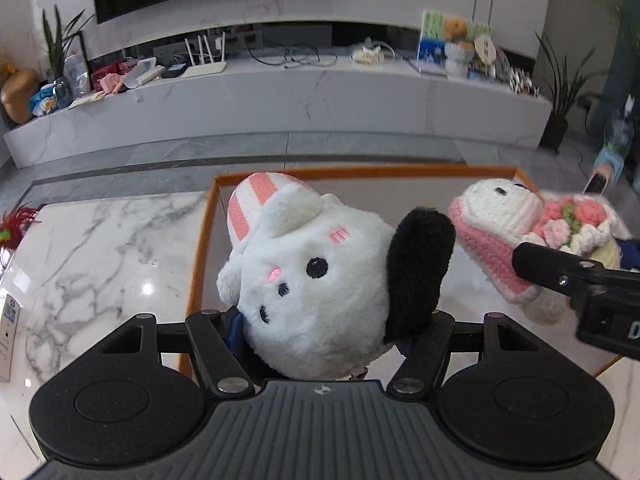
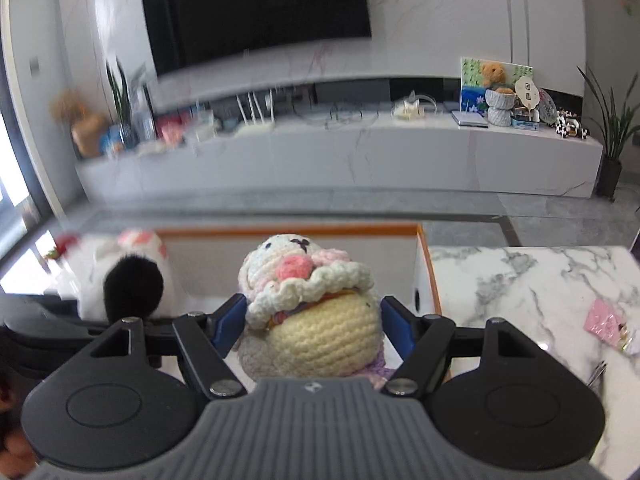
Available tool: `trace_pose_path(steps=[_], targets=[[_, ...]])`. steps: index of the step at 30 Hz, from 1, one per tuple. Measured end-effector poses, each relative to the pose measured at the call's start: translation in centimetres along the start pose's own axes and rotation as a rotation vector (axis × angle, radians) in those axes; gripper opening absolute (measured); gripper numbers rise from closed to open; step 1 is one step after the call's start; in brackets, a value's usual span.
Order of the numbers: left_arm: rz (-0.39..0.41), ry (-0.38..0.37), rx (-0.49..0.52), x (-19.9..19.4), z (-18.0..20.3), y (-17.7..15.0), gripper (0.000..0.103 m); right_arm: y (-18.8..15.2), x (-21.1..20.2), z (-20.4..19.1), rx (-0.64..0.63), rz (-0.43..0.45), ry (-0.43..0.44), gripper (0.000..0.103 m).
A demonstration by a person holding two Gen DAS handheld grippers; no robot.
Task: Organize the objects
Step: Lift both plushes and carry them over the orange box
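2 soft toys ride above an orange-rimmed white box [image 1: 204, 240] on a marble-patterned table [image 1: 100, 248], each pinched in its own claw. The left gripper [image 1: 320, 328] is clamped on a white plush dog [image 1: 312, 280], its blue pads pressed into the toy's lower body; the right gripper [image 2: 312, 324] is clamped on a crocheted doll [image 2: 316, 300], blue pads [image 2: 228, 320] hard against its cream base. Neither toy appears to rest on anything but its claw, and both hang over the box's open top, side by side and just apart.

Judging by that, the pick-up is done for these 2 and the drop into the box is what remains; no other item shows on the box floor where it is visible. A pink glittery packet [image 2: 604, 322] lies on the table to the right of the box, and may yet need sorting.

The dog is long-pile fleece, round and squashy, with 1 floppy black ear, bead-dark eyes and a pink-and-white striped cap. The doll is chunky yarn, knobbly to the eye, with a ruffled white collar, pink flowers and a domed base. The box has thin, stiff, flat walls; the table is glossy and hard.
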State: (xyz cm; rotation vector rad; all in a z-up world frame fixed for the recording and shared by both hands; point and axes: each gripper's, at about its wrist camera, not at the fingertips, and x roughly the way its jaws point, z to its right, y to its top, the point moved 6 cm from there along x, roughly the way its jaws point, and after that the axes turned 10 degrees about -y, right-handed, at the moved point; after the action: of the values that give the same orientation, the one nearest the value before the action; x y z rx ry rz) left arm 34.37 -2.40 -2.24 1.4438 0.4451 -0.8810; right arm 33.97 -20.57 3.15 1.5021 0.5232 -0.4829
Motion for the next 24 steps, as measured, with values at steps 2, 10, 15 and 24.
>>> trace_pose_path(steps=[2,10,15,24], targets=[[-0.033,0.019,0.021,1.0,0.1,-0.5,0.078,-0.8,1.1,-0.5,-0.064,-0.026,-0.022,0.074],[-0.116,0.109,0.095,3.4,0.9,-1.2,0.078,-3.3,4.3,-2.2,-0.193,-0.134,-0.055,0.074],[-0.144,0.1,0.087,3.6,0.9,-0.8,0.078,-4.2,5.6,-1.7,-0.202,-0.202,-0.07,0.074],[-0.115,0.034,0.121,3.5,2.9,1.0,0.078,-4.5,6.0,-1.8,-0.202,-0.24,-0.074,0.075]])
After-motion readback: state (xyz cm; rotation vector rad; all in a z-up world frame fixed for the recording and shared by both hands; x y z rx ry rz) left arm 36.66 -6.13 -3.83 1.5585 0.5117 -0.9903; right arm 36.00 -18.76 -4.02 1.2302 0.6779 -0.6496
